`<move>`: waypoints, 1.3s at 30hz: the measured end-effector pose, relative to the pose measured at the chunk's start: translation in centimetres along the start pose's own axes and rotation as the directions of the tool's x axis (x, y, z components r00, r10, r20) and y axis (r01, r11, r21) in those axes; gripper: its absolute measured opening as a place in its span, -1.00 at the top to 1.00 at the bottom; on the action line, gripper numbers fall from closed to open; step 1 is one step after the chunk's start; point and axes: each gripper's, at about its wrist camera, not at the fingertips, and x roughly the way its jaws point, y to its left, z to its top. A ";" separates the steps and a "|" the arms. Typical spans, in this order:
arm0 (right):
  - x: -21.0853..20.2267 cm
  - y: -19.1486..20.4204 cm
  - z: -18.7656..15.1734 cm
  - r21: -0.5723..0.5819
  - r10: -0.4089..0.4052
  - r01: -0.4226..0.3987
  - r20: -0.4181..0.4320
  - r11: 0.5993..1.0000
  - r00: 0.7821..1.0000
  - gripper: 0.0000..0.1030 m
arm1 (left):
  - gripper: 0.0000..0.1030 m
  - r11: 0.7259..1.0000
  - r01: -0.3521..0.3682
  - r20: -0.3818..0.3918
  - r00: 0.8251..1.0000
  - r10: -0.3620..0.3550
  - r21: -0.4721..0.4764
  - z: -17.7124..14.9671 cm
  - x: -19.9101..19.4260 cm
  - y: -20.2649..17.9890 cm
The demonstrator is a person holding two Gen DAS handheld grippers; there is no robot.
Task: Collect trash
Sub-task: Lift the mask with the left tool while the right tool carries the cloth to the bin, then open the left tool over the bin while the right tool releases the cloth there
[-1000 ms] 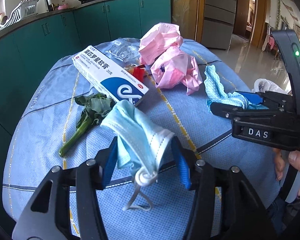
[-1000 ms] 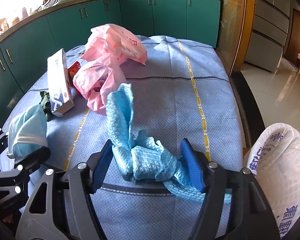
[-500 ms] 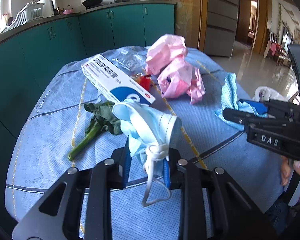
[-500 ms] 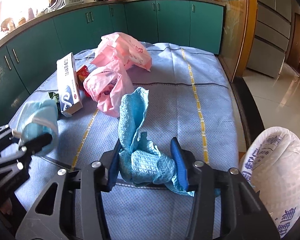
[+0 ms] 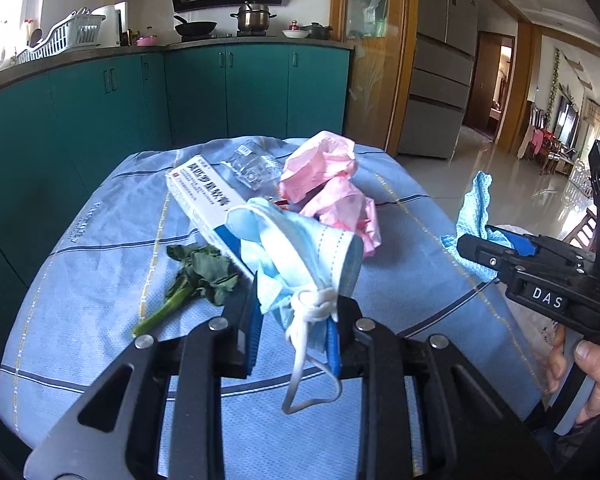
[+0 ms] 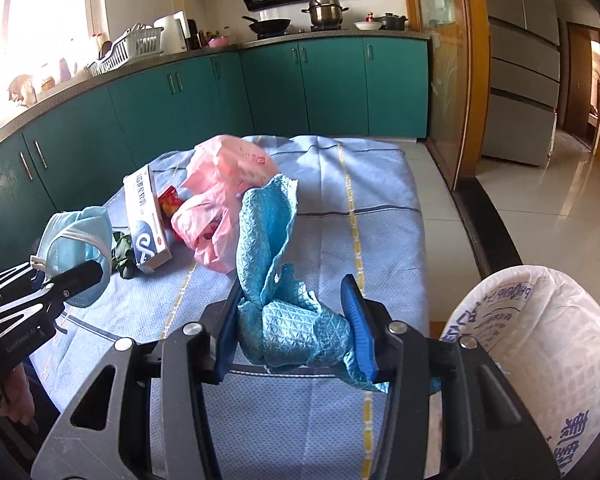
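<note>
My left gripper [image 5: 294,322] is clamped on the crumpled pale-blue face mask [image 5: 296,248]; my right gripper [image 6: 296,326] grips the blue waffle cloth [image 6: 276,272], both above the table's near edge. Step: carry. Next: drop into white printed bag [image 6: 540,344] at rt edge.

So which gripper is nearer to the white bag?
Right. The right gripper, shut on the blue cloth, is just beside the white bag; the left gripper holds the face mask across the table.

Bright window glare upper left, fisheye-bent edges, perhaps slight softness.
</note>
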 end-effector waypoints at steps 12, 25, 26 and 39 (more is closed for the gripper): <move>-6.3 -9.2 -1.9 0.150 -0.213 0.202 0.068 0.968 0.975 0.07 | 0.48 0.991 0.099 0.033 0.994 -0.102 0.095 0.9 -0.8 -7.1; -11.5 -19.0 -5.3 0.410 -0.295 0.238 0.081 0.880 0.952 0.06 | 0.48 0.907 0.224 0.038 0.967 -0.254 0.357 0.1 1.1 -22.0; -11.4 -19.4 -5.5 0.417 -0.301 0.246 0.072 0.875 0.951 0.06 | 0.48 0.892 0.237 0.032 0.962 -0.270 0.385 0.1 1.5 -23.2; -9.7 -20.1 -7.1 0.378 -0.373 0.359 -0.037 0.853 0.927 0.06 | 0.31 0.829 0.334 -0.052 0.936 -0.349 0.448 -1.9 4.9 -29.4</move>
